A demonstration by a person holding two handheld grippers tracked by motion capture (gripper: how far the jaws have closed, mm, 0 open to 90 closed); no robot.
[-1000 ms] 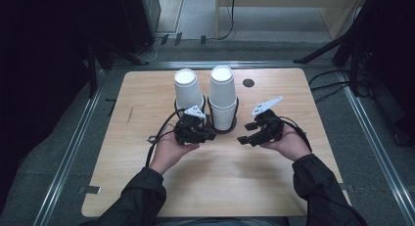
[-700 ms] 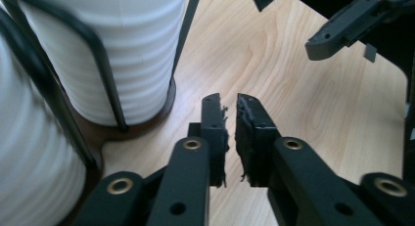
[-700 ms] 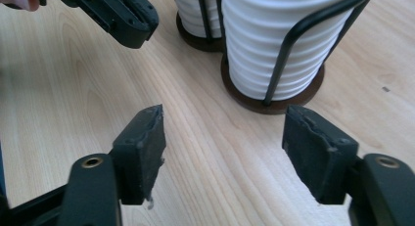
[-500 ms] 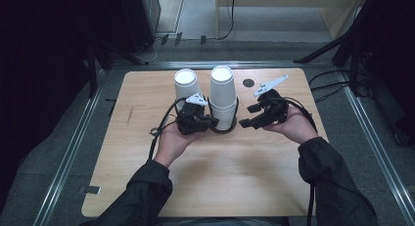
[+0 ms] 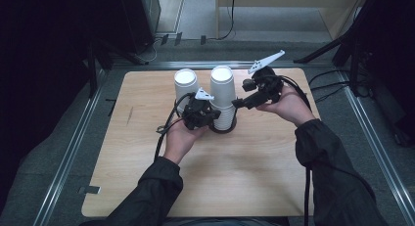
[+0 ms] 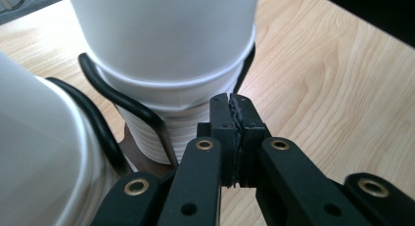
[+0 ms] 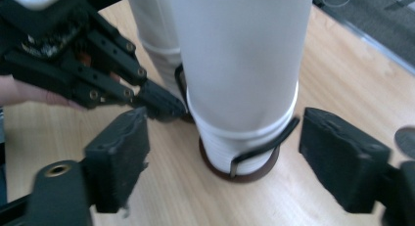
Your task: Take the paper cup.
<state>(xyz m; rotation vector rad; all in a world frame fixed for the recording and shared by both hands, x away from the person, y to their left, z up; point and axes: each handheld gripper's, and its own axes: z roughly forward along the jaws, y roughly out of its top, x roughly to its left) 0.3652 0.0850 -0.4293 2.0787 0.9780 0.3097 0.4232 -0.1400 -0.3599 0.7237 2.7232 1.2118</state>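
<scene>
The right gripper (image 7: 222,157) stands wide open, holding nothing, its jaws either side of the right cup stack (image 5: 222,96) in its wire holder (image 7: 264,146) mid-table. The left gripper (image 6: 234,138) is pinched together, empty, at the stack's base. Squeezing too low could grab several nested cups or tip the stack into the left stack (image 5: 186,86). Since half a second ago, the right gripper has risen and moved farther.

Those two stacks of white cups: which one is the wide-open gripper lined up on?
The taller stack, the right-hand one in the high view. The right gripper faces it with jaws spread wider than the cups; the shorter stack stands farther left.
</scene>
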